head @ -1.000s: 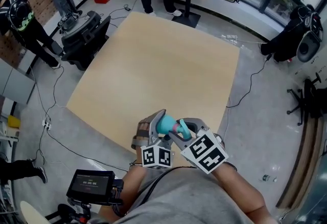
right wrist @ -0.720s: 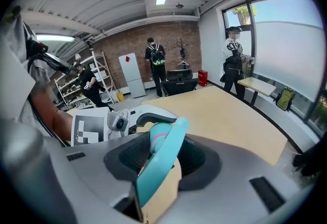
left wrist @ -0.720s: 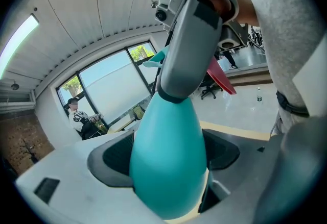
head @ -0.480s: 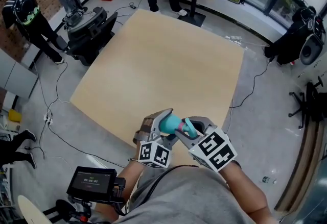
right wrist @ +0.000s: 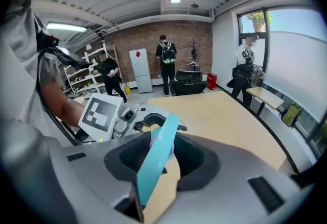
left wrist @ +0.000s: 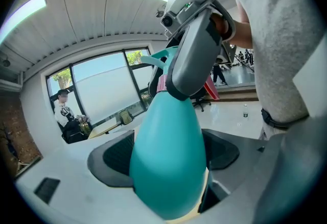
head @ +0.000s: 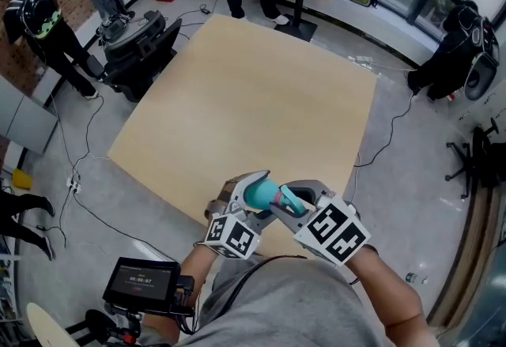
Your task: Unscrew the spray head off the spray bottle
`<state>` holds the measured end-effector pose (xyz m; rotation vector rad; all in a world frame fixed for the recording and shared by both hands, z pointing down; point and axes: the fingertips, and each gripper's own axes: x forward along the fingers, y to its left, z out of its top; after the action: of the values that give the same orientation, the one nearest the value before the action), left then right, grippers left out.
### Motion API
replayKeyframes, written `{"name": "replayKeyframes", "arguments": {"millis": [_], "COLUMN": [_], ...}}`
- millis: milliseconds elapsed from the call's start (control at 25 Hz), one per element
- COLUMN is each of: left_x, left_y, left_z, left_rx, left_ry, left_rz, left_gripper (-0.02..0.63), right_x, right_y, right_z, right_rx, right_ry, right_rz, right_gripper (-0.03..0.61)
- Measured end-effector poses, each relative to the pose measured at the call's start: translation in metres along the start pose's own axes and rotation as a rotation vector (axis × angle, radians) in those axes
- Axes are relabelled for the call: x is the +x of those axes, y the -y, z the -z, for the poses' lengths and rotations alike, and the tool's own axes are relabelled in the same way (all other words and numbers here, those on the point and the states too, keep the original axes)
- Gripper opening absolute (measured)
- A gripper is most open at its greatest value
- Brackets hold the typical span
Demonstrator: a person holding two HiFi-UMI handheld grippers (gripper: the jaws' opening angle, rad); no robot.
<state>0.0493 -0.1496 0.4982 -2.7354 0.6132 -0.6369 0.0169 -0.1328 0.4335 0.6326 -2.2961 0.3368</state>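
Holding the teal spray bottle in the air over the near edge of the wooden table, close to the torso, belly clamped between the widely spread jaws of the left gripper, probably to stop it turning. Pinching the spray head in the half-closed right gripper, seemingly for a twist against that brace. Cannot tell whether the pink collar has loosened, mostly covered by the right gripper. Cannot see the bottle's base either, cut off low in the left gripper view.
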Motion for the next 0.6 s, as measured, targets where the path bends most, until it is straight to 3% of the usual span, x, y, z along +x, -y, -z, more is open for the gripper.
{"name": "replayKeyframes", "arguments": {"millis": [320,600], "left_x": [-0.005,-0.017], "left_y": [0.010,0.035], "left_z": [-0.007,-0.022], "left_rx": [-0.095,-0.128], "left_ry": [0.132,0.224], "left_rz": [0.174,0.340], "left_gripper": [0.387,0.387], "right_x": [-0.002,-0.019], "right_y": [-0.011,-0.036], "right_z": [0.003,0.010], "right_rx": [-0.292,-0.723], "right_ry": [-0.046,-0.087], "right_rz": [-0.141,-0.334], "right_gripper": [0.144,0.141]}}
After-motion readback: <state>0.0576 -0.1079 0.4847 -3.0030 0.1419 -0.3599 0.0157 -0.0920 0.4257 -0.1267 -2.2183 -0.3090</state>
